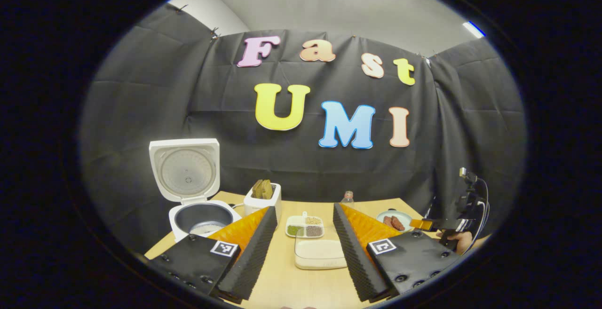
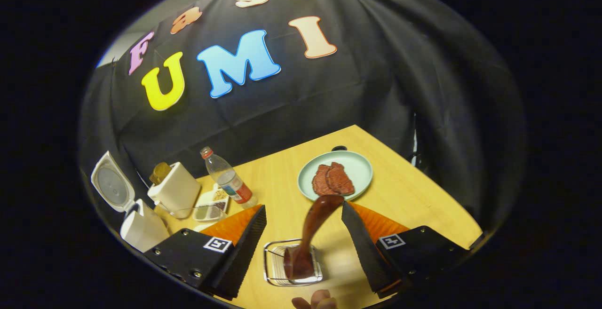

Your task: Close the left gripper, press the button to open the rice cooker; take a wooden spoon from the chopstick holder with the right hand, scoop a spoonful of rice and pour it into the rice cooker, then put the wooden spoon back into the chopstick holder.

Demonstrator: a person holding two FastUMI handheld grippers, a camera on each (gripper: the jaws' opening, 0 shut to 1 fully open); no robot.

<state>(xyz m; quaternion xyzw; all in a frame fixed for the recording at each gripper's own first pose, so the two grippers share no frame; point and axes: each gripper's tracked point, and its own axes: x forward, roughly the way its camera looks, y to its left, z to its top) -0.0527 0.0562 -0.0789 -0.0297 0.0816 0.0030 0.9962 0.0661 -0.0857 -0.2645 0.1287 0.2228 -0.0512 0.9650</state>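
The wooden spoon stands in the wire holder at the table's near edge, its top leaning toward the right finger of the right gripper, whose jaws are spread wide around it without touching. Beyond sits a plate of meat. In the left gripper view, the cooker stands open, lid up, left of the left gripper, jaws also apart. A rice tray lies between its fingers.

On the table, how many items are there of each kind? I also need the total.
Rice cooker: 1
White box: 1
Bottle: 1
Plate: 1
Divided dish: 1
Rice tray: 1
Chopstick holder: 1
Wooden spoon: 1
Total: 8
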